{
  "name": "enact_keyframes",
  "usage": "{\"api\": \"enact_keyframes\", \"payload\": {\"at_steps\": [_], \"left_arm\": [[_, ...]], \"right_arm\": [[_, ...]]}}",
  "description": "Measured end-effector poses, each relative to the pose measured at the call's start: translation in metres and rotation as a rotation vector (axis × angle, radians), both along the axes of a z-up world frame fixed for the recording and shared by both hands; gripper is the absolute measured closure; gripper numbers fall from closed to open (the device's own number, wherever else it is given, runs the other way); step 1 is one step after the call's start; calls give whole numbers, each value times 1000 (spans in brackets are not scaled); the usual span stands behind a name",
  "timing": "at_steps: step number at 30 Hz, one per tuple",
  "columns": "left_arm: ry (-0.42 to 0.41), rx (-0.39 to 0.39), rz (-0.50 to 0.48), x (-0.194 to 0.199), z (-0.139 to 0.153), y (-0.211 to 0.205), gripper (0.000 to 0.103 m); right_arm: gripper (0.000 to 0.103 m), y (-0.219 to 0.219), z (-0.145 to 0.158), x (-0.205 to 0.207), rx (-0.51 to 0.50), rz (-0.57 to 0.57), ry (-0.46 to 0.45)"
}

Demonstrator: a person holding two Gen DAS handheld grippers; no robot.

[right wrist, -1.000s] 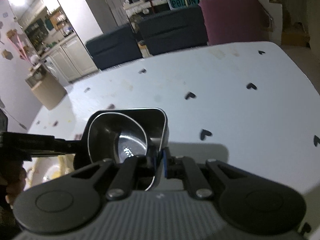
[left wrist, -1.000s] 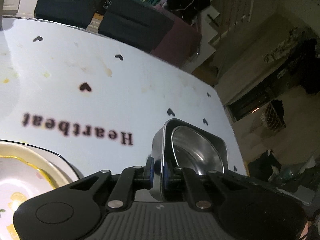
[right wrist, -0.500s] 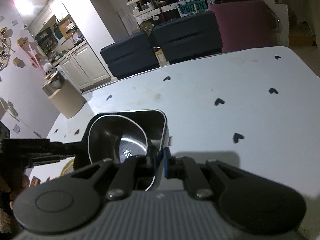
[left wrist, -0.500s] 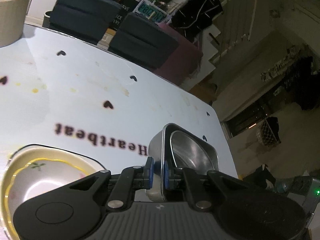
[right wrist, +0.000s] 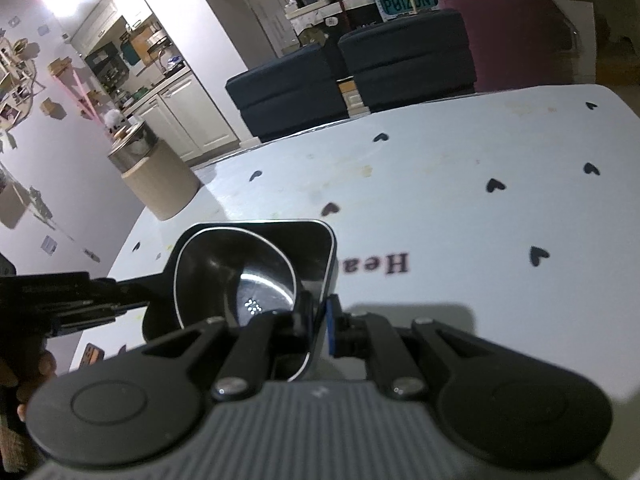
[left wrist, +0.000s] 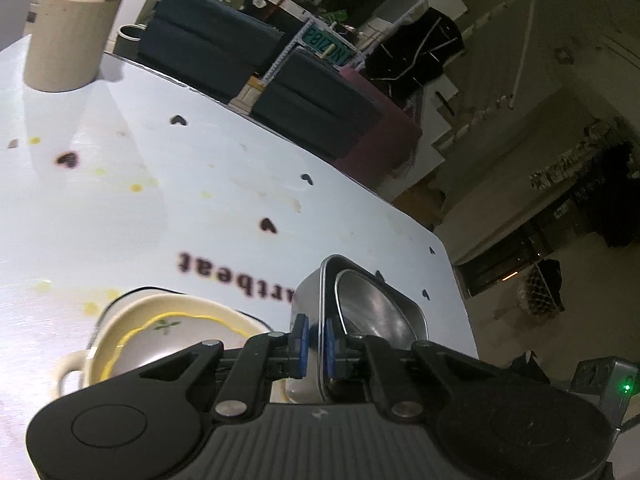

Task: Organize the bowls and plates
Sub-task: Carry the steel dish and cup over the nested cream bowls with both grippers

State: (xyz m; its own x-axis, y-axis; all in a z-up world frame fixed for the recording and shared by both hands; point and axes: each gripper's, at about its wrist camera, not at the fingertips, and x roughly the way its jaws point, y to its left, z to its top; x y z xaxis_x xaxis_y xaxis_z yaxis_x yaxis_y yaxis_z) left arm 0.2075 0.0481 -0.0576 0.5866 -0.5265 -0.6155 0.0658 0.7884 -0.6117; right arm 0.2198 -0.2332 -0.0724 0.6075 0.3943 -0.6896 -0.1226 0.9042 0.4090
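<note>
Steel container [left wrist: 362, 312], rectangular with rounded corners, thin rolled rim, brushed shiny walls. Held up over the desk [left wrist: 168, 220] from two opposite sides. Round steel bowl [right wrist: 240, 276] nested inside, polished, catching a dotted light reflection on its base.

Left claw [left wrist: 313, 342] pinching the container's left wall, blue pads on either side of the rim. Right claw [right wrist: 318, 326] clamped on the opposite wall, one pad inside, one outside. Both pressed tight on thin metal.

Just left of the container, below it in the left wrist view: cream ceramic bowl [left wrist: 168, 332], glossy, wavy yellow band and small green leaf motif inside, stubby side handle. Dark-rimmed plate edge showing beneath it; cannot tell whether touching.

Desk: smooth white cover, rounded corners, scattered black heart prints, "Heartbeat" lettering [right wrist: 374, 266], yellowish stains and smudges.

Far left on the desk: beige cylindrical canister [left wrist: 68, 40], matte, metal insert on top.

Beyond the far edge: two dark blue upholstered seats [right wrist: 348, 68], boxy, plus a maroon one [right wrist: 516, 36] to the right. Teal plate sign [right wrist: 406, 0] on the shelf behind.
</note>
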Motion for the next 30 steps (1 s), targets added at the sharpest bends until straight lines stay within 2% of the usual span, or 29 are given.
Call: {"api": "enact_keyframes", "payload": {"at_steps": [15, 30], "left_arm": [[65, 5, 57, -18, -24, 59, 94], [115, 24, 66, -18, -41, 80, 94]], "right_arm": [[94, 66, -14, 19, -32, 98, 53], [94, 92, -22, 22, -66, 160, 96]]}}
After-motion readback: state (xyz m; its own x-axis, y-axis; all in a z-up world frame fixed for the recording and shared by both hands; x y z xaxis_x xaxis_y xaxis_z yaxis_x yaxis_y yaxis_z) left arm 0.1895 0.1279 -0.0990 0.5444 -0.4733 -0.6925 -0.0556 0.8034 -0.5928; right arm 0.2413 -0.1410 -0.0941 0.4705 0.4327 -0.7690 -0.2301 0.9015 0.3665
